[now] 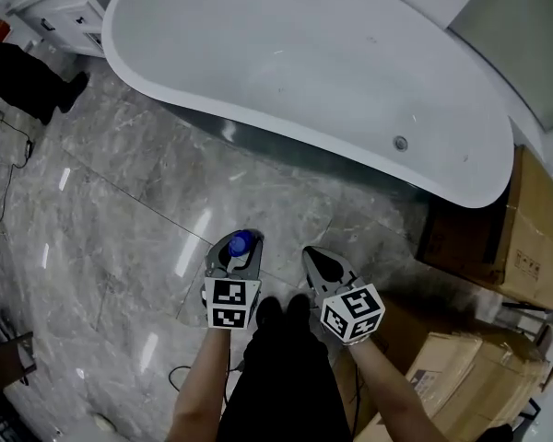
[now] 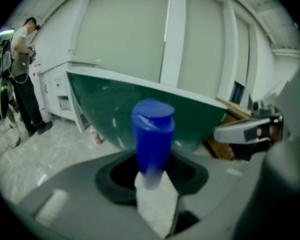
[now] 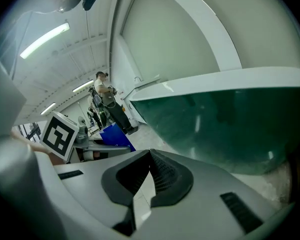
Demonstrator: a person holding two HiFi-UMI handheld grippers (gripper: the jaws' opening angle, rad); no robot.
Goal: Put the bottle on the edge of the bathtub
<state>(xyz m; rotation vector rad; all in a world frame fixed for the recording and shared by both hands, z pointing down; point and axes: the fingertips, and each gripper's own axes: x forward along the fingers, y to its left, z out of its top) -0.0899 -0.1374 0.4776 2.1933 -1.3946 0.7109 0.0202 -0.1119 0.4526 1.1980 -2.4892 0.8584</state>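
Note:
A bottle with a blue cap (image 2: 152, 134) stands upright between the jaws of my left gripper (image 2: 152, 166), which is shut on it. In the head view the blue bottle (image 1: 241, 242) and left gripper (image 1: 240, 249) hover over the marble floor, short of the bathtub. The tub is white inside with a dark green outside (image 2: 105, 109), and its near rim (image 1: 194, 95) runs across the top of the head view. My right gripper (image 1: 321, 261) is beside the left one, shut and holding nothing (image 3: 150, 156). The tub's green wall (image 3: 230, 119) fills the view ahead of it.
Cardboard boxes (image 1: 535, 238) stand at the tub's right end, with more (image 1: 461, 366) at my right side. A person (image 2: 20, 69) stands at the left by a white cabinet (image 1: 64, 12). Cables (image 1: 9, 155) lie on the grey marble floor.

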